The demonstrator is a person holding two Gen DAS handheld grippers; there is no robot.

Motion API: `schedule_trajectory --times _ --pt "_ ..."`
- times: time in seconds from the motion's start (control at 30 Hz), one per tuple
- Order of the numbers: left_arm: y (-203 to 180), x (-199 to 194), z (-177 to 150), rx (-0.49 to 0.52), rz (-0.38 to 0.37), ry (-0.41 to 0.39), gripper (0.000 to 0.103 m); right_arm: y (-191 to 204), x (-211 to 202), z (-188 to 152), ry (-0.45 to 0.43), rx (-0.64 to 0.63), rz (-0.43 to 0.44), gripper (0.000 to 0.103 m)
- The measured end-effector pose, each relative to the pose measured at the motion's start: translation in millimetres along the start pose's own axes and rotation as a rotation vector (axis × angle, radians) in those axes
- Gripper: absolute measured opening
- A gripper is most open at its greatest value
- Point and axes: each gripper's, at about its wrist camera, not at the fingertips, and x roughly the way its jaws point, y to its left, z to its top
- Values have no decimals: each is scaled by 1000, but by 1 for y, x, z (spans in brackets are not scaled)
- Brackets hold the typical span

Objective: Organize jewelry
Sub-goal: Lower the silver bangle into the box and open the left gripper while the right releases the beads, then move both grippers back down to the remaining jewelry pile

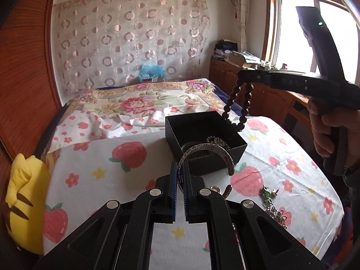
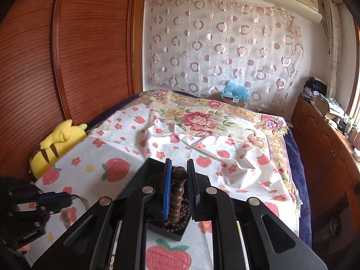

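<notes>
Item: black box point(image 1: 238, 145), open-topped, standing on the strawberry-print cloth point(image 1: 90, 164) that covers the counter. Contents visible: a pale bead bracelet point(image 1: 217, 140) and something dark green beside it, partly hidden.

Item: dark wooden bead string point(image 1: 236, 108), hanging in a loop from the right claw point(image 1: 241, 76), its lower end dipping just over the box's far right rim. In the right wrist view the beads point(image 2: 178, 193) stand pinched between the blue pads; the claw is closed on them.

Item: silver cuff bangle point(image 1: 207, 155), engraved, held on edge in the left claw point(image 1: 180, 175), which is clamped tight on its band. It sits in front of the box, lifted off the cloth, not yet over the opening.

Items loose on the cloth, right of the left claw: a green-stoned piece point(image 1: 266, 194), a gold ring point(image 1: 215, 188), and a tangle of small metal ornaments point(image 1: 277, 217) nearer the edge.

Progress, as judged: partway. Some pieces are in the box, two are in hand and on the way, several small ones wait.

Surroundings: bed with flowered cover point(image 1: 144, 103) behind the counter, yellow plush toy point(image 1: 24, 202) at the left, patterned curtain point(image 1: 132, 36) on the wall.
</notes>
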Motion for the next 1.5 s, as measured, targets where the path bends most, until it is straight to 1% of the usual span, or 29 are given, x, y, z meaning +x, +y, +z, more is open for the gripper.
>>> schedule_trajectory --times 0.17,0.4,0.47,0.5,0.57,0.63,0.77,0.93,1.3,1.5 --pt "-1 4 7 6 9 -3 4 -8 23 3 42 29 0 15" --pt "-1 11 12 7 15 6 4 -8 50 7 80 32 9 15" --pt "-1 15 15 9 23 12 4 -9 55 7 93 45 31 15" --pt "0 17 16 9 26 14 4 -10 55 6 95 51 35 15" --pt "1 21 17 13 33 19 4 -11 55 3 90 62 35 19" --pt "1 25 19 14 43 22 4 -13 53 -1 87 73 40 19" --pt "1 35 24 13 55 28 4 -21 50 -11 93 81 31 19" --pt "2 58 29 2 63 49 4 -32 42 -27 109 86 15 19" --pt "-9 85 44 13 76 69 5 -54 26 -78 132 81 9 19" --pt "-14 104 45 15 83 90 5 -68 25 -100 143 118 11 19"
